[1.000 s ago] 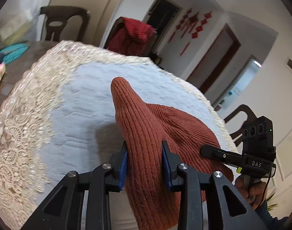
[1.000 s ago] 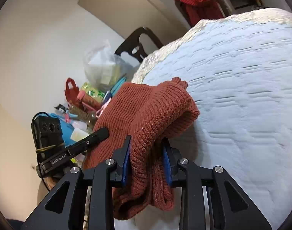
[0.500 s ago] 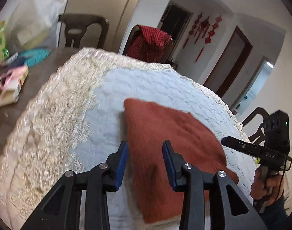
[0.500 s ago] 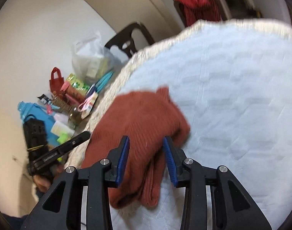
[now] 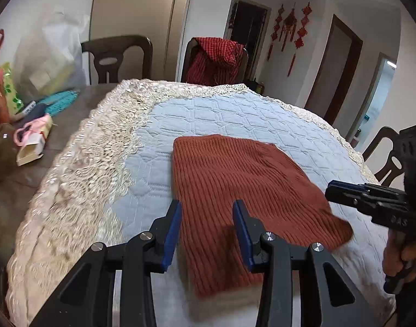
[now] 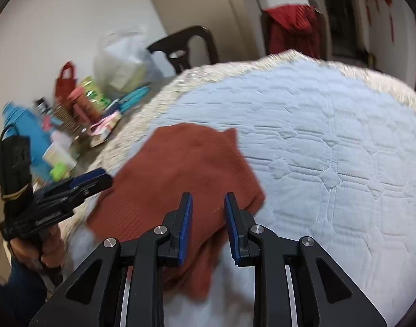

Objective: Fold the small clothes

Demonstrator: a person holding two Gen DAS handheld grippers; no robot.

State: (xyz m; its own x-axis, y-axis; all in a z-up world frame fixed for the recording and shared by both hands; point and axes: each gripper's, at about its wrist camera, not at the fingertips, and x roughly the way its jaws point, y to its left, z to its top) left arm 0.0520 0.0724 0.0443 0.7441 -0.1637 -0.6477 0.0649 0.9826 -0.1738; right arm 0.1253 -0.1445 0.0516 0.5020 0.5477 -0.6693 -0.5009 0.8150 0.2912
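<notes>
A rust-red ribbed knit garment (image 5: 235,179) lies flat and folded on the pale blue quilted tablecloth (image 5: 235,117). My left gripper (image 5: 206,215) hovers open over its near edge, with the pads apart and not pressing the knit. In the right wrist view, which is blurred, the same garment (image 6: 186,169) lies under my right gripper (image 6: 208,207). Its jaws are closing, the knit shows in the gap below them, and the pads do not press it. The right gripper (image 5: 344,190) shows at the garment's right corner, the left gripper (image 6: 93,177) at its left side.
A cream lace border (image 5: 79,179) rings the cloth. Clutter covers the bare table at the left: a plastic bag (image 5: 49,60), boxes (image 5: 30,152), a blue bottle (image 6: 25,125), a red bag (image 6: 66,81). Dark chairs (image 5: 117,54) stand behind, one draped with red checked cloth (image 5: 216,60).
A second ago both grippers held the garment lifted and bunched. It now lies flat on the tablecloth, let go by both grippers, which have drawn back to its near edge.
</notes>
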